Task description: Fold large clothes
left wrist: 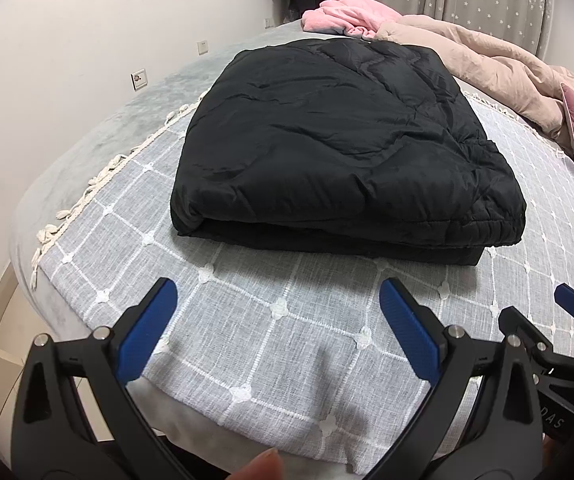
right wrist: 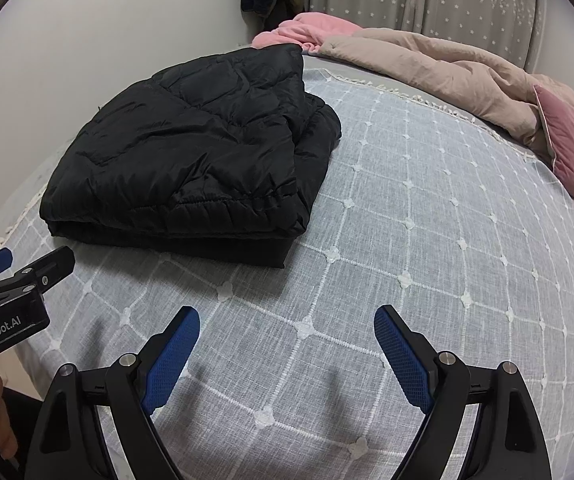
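Evidently the folding is all but done: the black quilted puffer jacket [left wrist: 347, 148] lies as a squared, layered bundle on the grey cloth with a white grid pattern [left wrist: 287, 340], at twelve o'clock from the left gripper [left wrist: 279, 308] and toward ten o'clock from the right gripper [right wrist: 287, 332]. Both claws stand spread wide with nothing between the blue pads, near the jacket but not touching it. Its elastic hem faces the cameras. A beige crumpled duvet [right wrist: 447, 68] and pink fleece garment [left wrist: 343, 14] sit beyond, around one o'clock. Judging by this, only a final tidy or moving on remains.
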`<state>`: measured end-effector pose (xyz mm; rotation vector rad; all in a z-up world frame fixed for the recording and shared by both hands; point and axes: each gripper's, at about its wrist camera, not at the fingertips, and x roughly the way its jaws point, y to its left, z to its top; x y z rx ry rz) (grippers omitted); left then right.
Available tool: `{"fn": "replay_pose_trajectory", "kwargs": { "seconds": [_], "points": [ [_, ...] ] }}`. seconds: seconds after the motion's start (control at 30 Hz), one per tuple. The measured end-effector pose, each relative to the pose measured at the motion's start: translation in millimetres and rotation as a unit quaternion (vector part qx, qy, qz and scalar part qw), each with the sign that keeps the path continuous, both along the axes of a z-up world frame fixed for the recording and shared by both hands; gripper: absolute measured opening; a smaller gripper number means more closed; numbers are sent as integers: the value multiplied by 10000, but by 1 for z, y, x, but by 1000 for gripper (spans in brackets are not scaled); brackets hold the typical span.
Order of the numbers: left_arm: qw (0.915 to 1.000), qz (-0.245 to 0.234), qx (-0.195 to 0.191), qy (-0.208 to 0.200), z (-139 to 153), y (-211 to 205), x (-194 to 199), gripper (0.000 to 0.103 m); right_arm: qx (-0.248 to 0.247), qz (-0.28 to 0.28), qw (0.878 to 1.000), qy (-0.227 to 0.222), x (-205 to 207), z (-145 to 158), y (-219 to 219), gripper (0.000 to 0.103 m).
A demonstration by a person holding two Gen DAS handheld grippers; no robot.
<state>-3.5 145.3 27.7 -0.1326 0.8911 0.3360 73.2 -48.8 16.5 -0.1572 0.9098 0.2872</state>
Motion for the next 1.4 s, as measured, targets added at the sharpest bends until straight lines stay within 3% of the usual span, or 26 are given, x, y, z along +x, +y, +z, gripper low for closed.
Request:
{"fn": "replay_pose_trajectory", "kwargs": {
  "seconds": [1.4],
  "points": [
    [10000,-16,-2,9,0,2,1,101,-40,31,10000,19,0,-2,2,90]
  ]
}}
